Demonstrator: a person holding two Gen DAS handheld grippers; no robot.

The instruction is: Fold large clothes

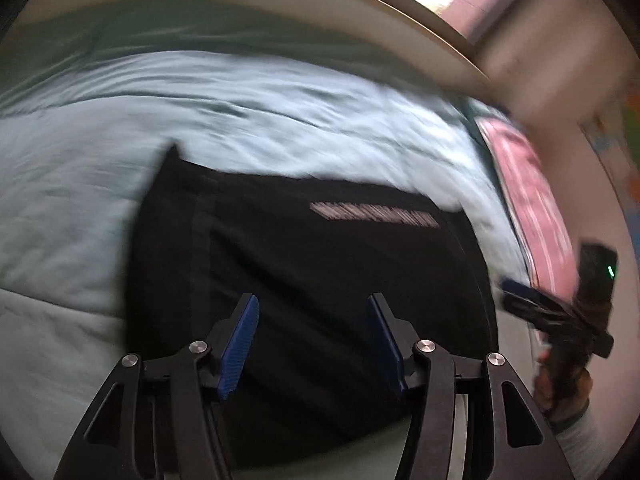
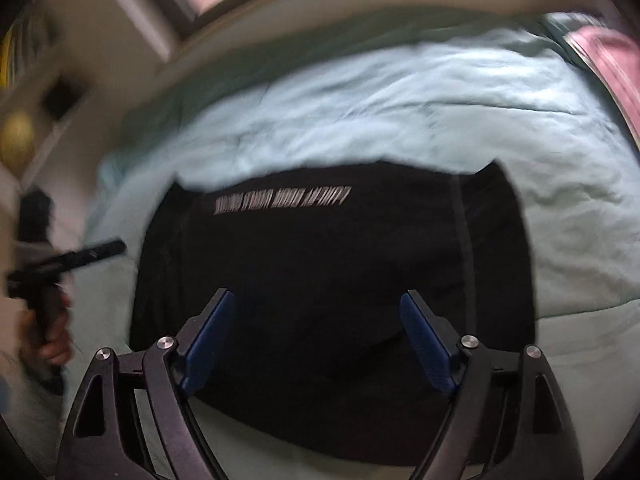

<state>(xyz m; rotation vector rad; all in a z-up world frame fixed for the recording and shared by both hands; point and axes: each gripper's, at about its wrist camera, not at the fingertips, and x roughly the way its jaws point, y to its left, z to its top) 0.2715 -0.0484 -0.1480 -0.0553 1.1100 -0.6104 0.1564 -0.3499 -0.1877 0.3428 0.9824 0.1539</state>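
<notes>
A black garment (image 1: 304, 280) lies folded into a rectangle on the bed (image 1: 240, 120), near its front edge. Both the left gripper (image 1: 312, 338) and right gripper (image 2: 316, 338) hover above it, jaws wide apart and empty, apparently between folds.

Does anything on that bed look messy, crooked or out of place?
Nothing really stands out. The black garment lies fairly flat on the light blue bedcover, which is only a bit wrinkled. Both the left gripper and right gripper are open above it, holding nothing.
</notes>
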